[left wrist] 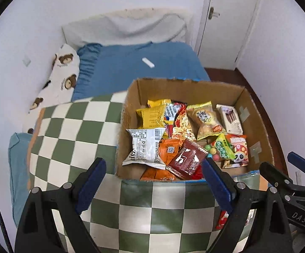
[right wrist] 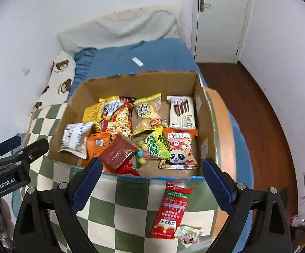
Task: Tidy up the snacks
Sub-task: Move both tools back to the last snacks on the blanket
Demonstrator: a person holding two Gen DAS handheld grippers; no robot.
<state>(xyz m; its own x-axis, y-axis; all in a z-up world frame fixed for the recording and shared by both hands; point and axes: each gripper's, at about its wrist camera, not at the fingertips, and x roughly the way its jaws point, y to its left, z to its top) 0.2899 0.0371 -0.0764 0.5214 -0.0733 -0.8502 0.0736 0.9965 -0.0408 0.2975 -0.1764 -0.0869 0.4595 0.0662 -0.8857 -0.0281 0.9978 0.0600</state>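
A cardboard box (left wrist: 129,113) (right wrist: 64,118) stands on a green-and-white checked blanket (left wrist: 72,126) (right wrist: 131,206) and holds several snack packets: a white one (left wrist: 145,147), a dark red one (left wrist: 187,158) (right wrist: 118,154), a panda bag (right wrist: 181,149) and a chocolate wafer box (right wrist: 182,112). In front of the box lie a long red packet (right wrist: 170,208) and a small pale packet (right wrist: 189,235). My left gripper (left wrist: 152,181) hangs open and empty above the box's near edge. My right gripper (right wrist: 152,181) is also open, empty, above the red packet.
The bed has a blue sheet (left wrist: 144,63) with a small white object (left wrist: 148,62) on it, a bear-print pillow (left wrist: 63,78) by the left wall and a grey cushion (left wrist: 127,25) at the head. Brown wooden floor (right wrist: 257,109) and a white door (right wrist: 220,16) lie to the right.
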